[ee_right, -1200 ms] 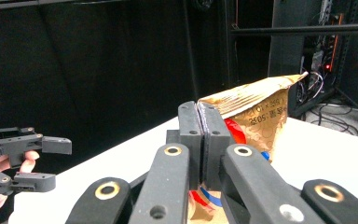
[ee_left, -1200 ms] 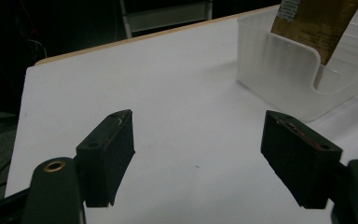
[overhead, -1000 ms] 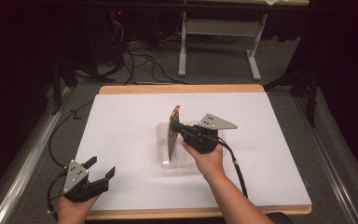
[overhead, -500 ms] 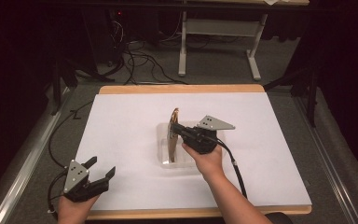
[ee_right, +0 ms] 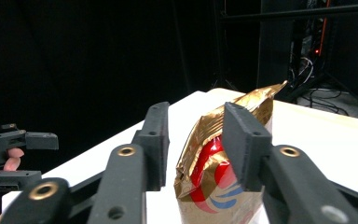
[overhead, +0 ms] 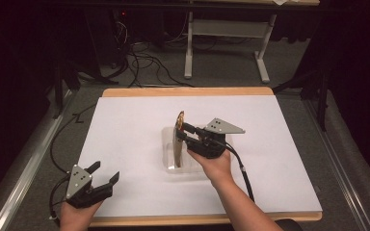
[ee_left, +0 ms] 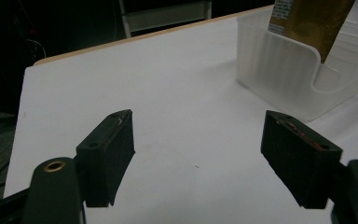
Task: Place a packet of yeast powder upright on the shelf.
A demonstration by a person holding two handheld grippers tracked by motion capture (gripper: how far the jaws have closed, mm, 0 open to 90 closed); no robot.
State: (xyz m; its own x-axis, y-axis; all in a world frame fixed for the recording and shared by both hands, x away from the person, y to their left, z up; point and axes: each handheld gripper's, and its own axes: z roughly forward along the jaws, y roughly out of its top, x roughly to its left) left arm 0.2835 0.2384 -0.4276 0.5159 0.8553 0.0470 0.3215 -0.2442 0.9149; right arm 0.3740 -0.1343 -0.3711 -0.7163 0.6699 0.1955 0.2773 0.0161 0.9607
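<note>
My right gripper (ee_right: 193, 144) just loosened, jaws apart around the gold snack bag (ee_right: 219, 182) standing in the clear bin (overhead: 166, 159) (left gripper (overhead: 103, 175) idles open).

One gold snack packet (overhead: 178, 139) stands in one clear plastic bin (overhead: 169, 166). Two black grippers, left gripper (overhead: 102, 174) and right gripper (overhead: 182, 132), work over one white table (overhead: 125, 125).

No legible text found. The gold foil pouch (ee_right: 223, 163) carries a red and blue emblem in the right gripper view, without readable lettering. In the left gripper view, a white label panel (ee_left: 282, 14) on the pouch shows fine print, too small to make out.
</note>
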